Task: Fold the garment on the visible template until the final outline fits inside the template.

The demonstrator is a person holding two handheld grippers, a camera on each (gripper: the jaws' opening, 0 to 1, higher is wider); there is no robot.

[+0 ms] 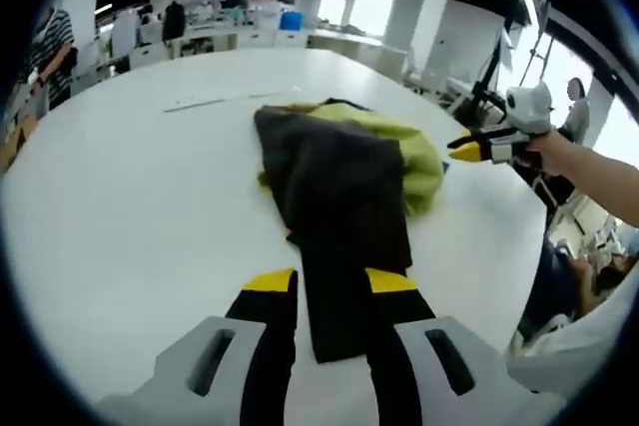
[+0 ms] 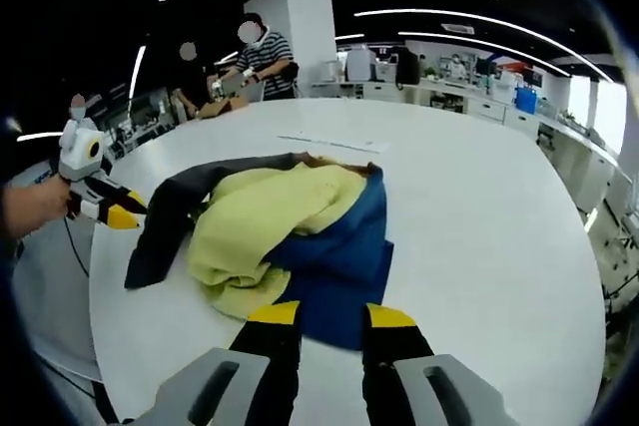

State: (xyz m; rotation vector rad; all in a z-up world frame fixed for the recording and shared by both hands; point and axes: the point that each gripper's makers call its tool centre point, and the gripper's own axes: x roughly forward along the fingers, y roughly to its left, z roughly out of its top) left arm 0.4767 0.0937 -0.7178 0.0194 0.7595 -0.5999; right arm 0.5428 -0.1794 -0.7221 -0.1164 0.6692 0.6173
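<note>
Garment (image 1: pixel 344 187) is a crumpled heap, centre of the left gripper view: dark grey panel on top, yellow-green lining bunched at right. In the right gripper view the same heap (image 2: pixel 285 236) sits centre-left, yellow lining, blue part toward the bottom, grey sleeve trailing left. It lies on the white table (image 1: pixel 130 207). No template outline is clearly readable; a faint thin line on the table (image 1: pixel 210 102) upper centre may be part of it, cannot tell.

Left gripper (image 1: pixel 331 281), bottom centre: jaws apart, straddling the grey strip's end, not clamped. Right gripper (image 2: pixel 331 318), bottom centre: jaws apart over the blue hem, nothing gripped. Each also appears in the other's view, right gripper at right edge (image 1: pixel 469 152), left gripper at left edge (image 2: pixel 120 214).

Step in hand, judged: take hold of opposite ends to spread the heap flat before folding. To do well: pinch one fabric layer only at hem and sleeve end, lift low, pull apart evenly so the lining unbunches, keep everything on the table. Risk: grabbing several layers and dragging the whole heap.
</note>
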